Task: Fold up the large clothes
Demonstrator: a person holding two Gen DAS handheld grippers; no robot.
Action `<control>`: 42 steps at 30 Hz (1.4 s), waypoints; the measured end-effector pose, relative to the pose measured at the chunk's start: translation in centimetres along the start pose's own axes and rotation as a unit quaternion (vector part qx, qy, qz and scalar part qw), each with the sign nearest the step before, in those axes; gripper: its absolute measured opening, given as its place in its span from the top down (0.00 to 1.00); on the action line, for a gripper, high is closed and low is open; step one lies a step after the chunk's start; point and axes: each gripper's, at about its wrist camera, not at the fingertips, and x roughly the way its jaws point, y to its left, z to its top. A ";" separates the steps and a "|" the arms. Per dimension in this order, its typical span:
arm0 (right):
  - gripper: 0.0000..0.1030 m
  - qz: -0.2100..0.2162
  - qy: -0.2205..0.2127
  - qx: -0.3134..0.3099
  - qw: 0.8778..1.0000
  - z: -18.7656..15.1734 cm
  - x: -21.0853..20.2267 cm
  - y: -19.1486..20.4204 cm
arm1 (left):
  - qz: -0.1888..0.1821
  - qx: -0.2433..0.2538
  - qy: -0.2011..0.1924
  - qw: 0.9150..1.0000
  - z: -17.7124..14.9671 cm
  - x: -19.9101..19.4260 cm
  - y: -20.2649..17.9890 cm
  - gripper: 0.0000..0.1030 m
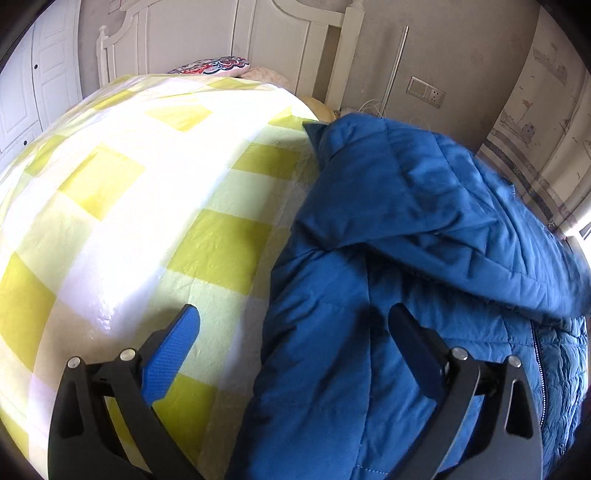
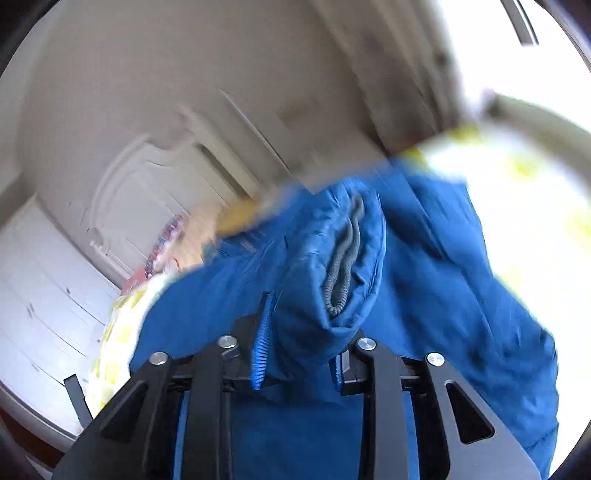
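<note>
A blue padded jacket [image 1: 399, 258] lies on the bed, over the right side of a yellow-and-white checked sheet [image 1: 129, 192]. My left gripper [image 1: 295, 321] is open and empty just above the jacket's left edge, one finger over the sheet, the other over the jacket. In the blurred right wrist view, my right gripper [image 2: 301, 325] is shut on a blue sleeve end [image 2: 325, 266] with a grey ribbed cuff [image 2: 343, 266] and holds it above the rest of the jacket [image 2: 461, 295].
A white headboard [image 1: 236, 33] and a patterned pillow [image 1: 214, 65] are at the far end of the bed. A wall with a socket [image 1: 426, 90] and cables is to the right. White cabinets [image 2: 48, 295] stand beside the bed.
</note>
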 end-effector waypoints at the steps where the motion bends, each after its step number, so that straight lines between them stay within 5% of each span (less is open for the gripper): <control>1: 0.64 0.023 -0.002 0.020 1.000 -0.5 0.4 -1.1 | -0.001 -0.001 0.000 1.000 0.0 0.0 0.0 0.02; 6: 0.58 0.024 -0.023 -0.008 0.999 -0.6 0.0 0.3 | -0.006 -0.004 -0.002 1.000 0.1 -0.1 0.2 0.02; 10: 0.79 0.021 -0.052 -0.032 0.998 -1.0 -1.0 1.1 | -0.004 -0.002 -0.002 1.000 0.1 -0.1 0.0 0.02; 12: 0.79 0.016 -0.076 -0.055 0.995 -1.4 -2.2 1.7 | -0.004 -0.003 -0.002 1.000 0.1 -0.1 0.1 0.02; 16: 0.79 -0.053 -0.027 -0.025 0.998 -2.4 -0.5 0.4 | -0.005 -0.002 -0.002 1.000 0.2 0.0 0.1 0.02; 18: 0.74 -0.058 -0.025 -0.018 0.998 -2.3 -1.0 0.2 | -0.005 -0.002 -0.001 1.000 0.2 0.0 0.1 0.02; 20: 0.42 -0.114 -0.071 -0.026 0.991 -2.2 -3.2 1.1 | -0.004 -0.002 -0.001 1.000 0.3 0.0 0.1 0.02; 23: 0.38 -0.156 -0.146 -0.087 0.973 -1.9 -5.5 4.3 | 0.002 0.002 0.001 1.000 0.3 0.1 -0.1 0.02; 27: 0.38 -0.184 -0.093 -0.229 0.951 -1.8 -1.6 9.5 | 0.002 0.002 0.001 1.000 0.2 0.1 -0.2 0.02; 32: 0.36 -0.238 -0.012 -0.267 0.934 -2.4 5.0 7.7 | -0.020 -0.011 -0.006 1.000 0.2 -0.1 0.4 0.02; 34: 0.36 -0.234 -0.005 -0.252 0.939 -2.1 4.9 7.2 | -0.043 -0.018 -0.012 0.999 0.2 -0.4 0.9 0.03; 36: 0.35 -0.234 -0.006 -0.253 0.939 -2.3 4.7 6.9 | -0.064 -0.050 -0.061 0.995 0.0 -2.1 2.2 0.15; 38: 0.35 -0.234 -0.005 -0.253 0.939 -2.6 4.9 6.7 | -0.078 -0.105 -0.153 0.979 -0.3 -5.7 4.1 0.14; 39: 0.35 -0.233 -0.003 -0.254 0.939 -2.5 5.2 6.5 | -0.099 -0.135 -0.207 0.964 -0.2 -8.0 4.9 0.10; 40: 0.34 -0.233 -0.002 -0.254 0.939 -2.6 5.2 6.5 | -0.115 -0.145 -0.230 0.955 0.3 -9.3 5.0 0.08; 42: 0.34 -0.235 -0.002 -0.255 0.938 -2.5 5.2 6.6 | -0.142 -0.119 -0.223 0.957 2.5 -10.4 3.5 0.04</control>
